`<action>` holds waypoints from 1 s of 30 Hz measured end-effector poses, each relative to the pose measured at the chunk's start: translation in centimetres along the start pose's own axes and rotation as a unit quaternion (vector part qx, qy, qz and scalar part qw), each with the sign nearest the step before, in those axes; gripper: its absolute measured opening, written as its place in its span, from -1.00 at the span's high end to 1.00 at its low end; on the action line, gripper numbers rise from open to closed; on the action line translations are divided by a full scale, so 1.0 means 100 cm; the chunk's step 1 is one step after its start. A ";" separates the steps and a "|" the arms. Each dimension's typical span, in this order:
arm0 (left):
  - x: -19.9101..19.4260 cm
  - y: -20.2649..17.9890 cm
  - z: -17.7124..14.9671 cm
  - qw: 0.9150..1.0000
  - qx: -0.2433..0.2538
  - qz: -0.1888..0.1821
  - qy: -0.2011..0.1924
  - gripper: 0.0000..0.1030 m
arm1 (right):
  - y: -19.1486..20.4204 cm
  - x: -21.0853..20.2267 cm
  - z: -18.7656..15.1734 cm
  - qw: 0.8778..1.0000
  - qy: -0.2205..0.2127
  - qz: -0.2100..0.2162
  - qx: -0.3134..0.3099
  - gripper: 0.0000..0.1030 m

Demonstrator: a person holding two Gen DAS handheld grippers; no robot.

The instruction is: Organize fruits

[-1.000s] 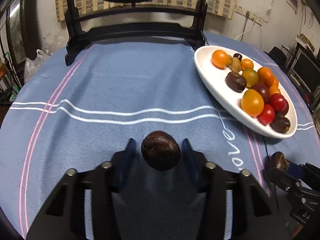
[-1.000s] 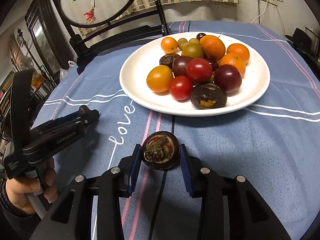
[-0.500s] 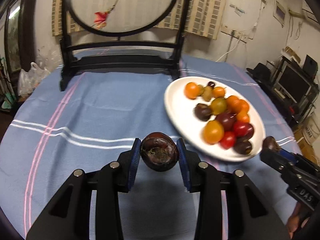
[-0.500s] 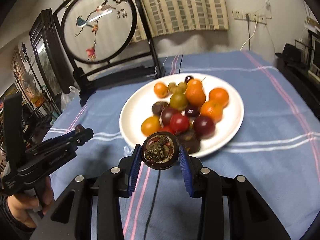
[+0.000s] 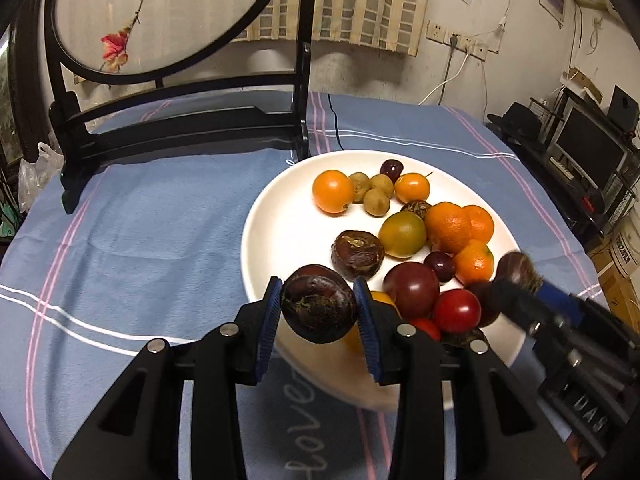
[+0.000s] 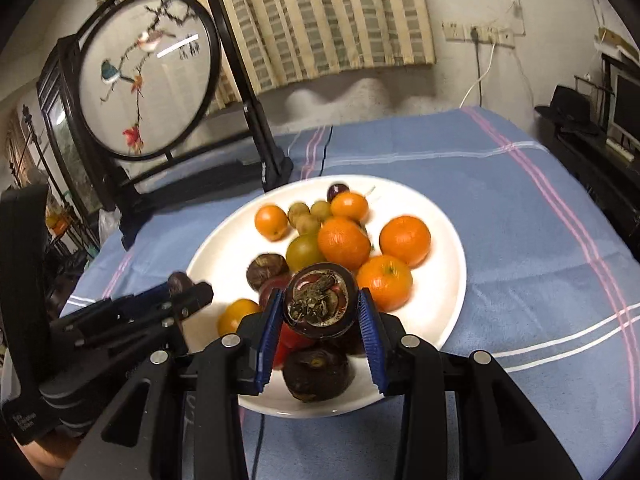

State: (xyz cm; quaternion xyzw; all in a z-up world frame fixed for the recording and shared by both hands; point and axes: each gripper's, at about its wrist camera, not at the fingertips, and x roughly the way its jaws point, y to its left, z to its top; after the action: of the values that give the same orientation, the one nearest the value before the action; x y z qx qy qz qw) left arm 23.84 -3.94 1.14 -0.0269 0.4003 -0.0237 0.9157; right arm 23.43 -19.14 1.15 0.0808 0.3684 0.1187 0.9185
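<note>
Gripping a dark brown water chestnut [image 5: 319,309] squarely between its two blue-padded fingers [image 5: 267,320], the left gripper [image 5: 319,322] hangs over the near-left rim of the white plate [image 5: 276,236]; the nut sits at the very tips of the pads, both pads pressing its sides, its rough root end turned toward the camera. The right gripper [image 6: 320,326] is clenched in the same way on a second water chestnut [image 6: 320,306], held between the tips of its own blue fingers [image 6: 370,332] with the tufted, reddish top facing up and toward the lens, above the near part of the plate's fruit pile. On the plate lie oranges [image 6: 344,243], small orange kumquats [image 5: 333,191], a greenish tomato [image 5: 402,234], red tomatoes [image 5: 457,311], pale longans [image 5: 376,201] and more loose chestnuts [image 5: 357,255], one [image 6: 318,374] directly beneath the right gripper's load. In the left wrist view the right gripper enters from the lower right with its nut just over the plate's right side, near the oranges. The plate rests on a blue striped tablecloth [image 5: 160,232], with a round embroidered screen [image 6: 146,74] in a black stand behind it.
</note>
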 end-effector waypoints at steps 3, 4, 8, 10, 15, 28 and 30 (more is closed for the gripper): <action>0.007 -0.003 0.000 1.000 -0.004 0.001 0.003 0.31 | -0.004 0.004 0.000 1.000 0.002 0.002 0.004 0.25; 0.008 -0.004 -0.001 1.000 -0.002 0.001 0.004 0.31 | -0.004 0.005 0.001 1.000 0.001 0.004 0.005 0.25; 0.007 -0.007 -0.001 1.000 -0.001 0.012 0.003 0.03 | -0.005 0.005 0.000 1.000 -0.017 0.000 0.013 -0.21; 0.003 -0.006 -0.002 1.000 -0.004 0.027 -0.008 -0.28 | -0.005 0.001 -0.003 0.999 -0.027 -0.016 0.011 -0.24; -0.007 0.001 -0.008 1.000 -0.012 0.019 -0.003 -0.48 | -0.002 -0.005 -0.007 1.000 -0.024 -0.012 0.004 -0.24; -0.038 0.023 -0.048 0.999 -0.018 0.040 0.013 -0.73 | 0.013 -0.036 -0.062 0.999 0.028 -0.022 -0.022 -0.55; -0.047 0.026 -0.057 0.999 -0.015 0.034 0.016 -0.73 | 0.015 -0.040 -0.073 0.999 0.042 -0.016 -0.025 -0.59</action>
State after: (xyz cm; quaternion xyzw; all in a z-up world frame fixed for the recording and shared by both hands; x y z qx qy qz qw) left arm 16.51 -1.24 0.49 -0.0269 0.4156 0.0134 0.9090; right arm 15.29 -18.34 -1.13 0.0472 0.4053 0.1165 0.9055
